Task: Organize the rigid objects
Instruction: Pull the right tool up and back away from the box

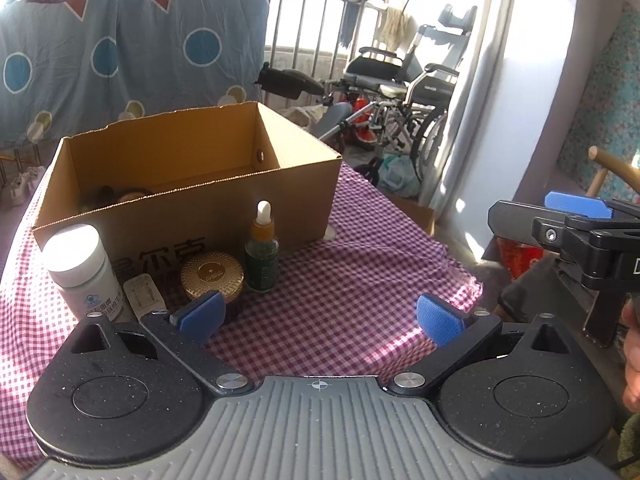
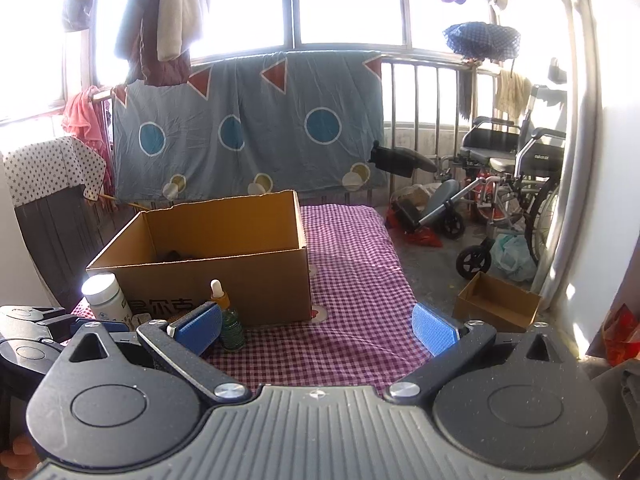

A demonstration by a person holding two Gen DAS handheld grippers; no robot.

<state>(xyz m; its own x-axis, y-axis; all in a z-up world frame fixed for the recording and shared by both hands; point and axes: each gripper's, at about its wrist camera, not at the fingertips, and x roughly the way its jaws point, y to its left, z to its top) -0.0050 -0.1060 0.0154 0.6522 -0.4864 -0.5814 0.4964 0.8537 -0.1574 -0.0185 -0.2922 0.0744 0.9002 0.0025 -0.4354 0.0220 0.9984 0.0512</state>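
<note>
An open cardboard box (image 1: pixel 224 208) stands on the purple checked tablecloth (image 1: pixel 352 280), with dark items low inside at its left. In front of it stand a white bottle (image 1: pixel 84 272), a small white flat piece (image 1: pixel 142 296), a gold round jar (image 1: pixel 212 274) and a green dropper bottle (image 1: pixel 262 252). My left gripper (image 1: pixel 320 316) is open and empty, just before the jar. My right gripper (image 2: pixel 316 330) is open and empty; it also shows at the right edge of the left wrist view (image 1: pixel 580 224). The box (image 2: pixel 224 264), white bottle (image 2: pixel 106 298) and dropper bottle (image 2: pixel 228 320) show in the right wrist view.
A wheelchair (image 2: pixel 516 184) and a small cardboard box (image 2: pixel 496 300) stand on the floor to the right of the table. A blue patterned quilt (image 2: pixel 248 128) hangs on a railing behind. The table's right edge drops off near a white wall (image 1: pixel 520 120).
</note>
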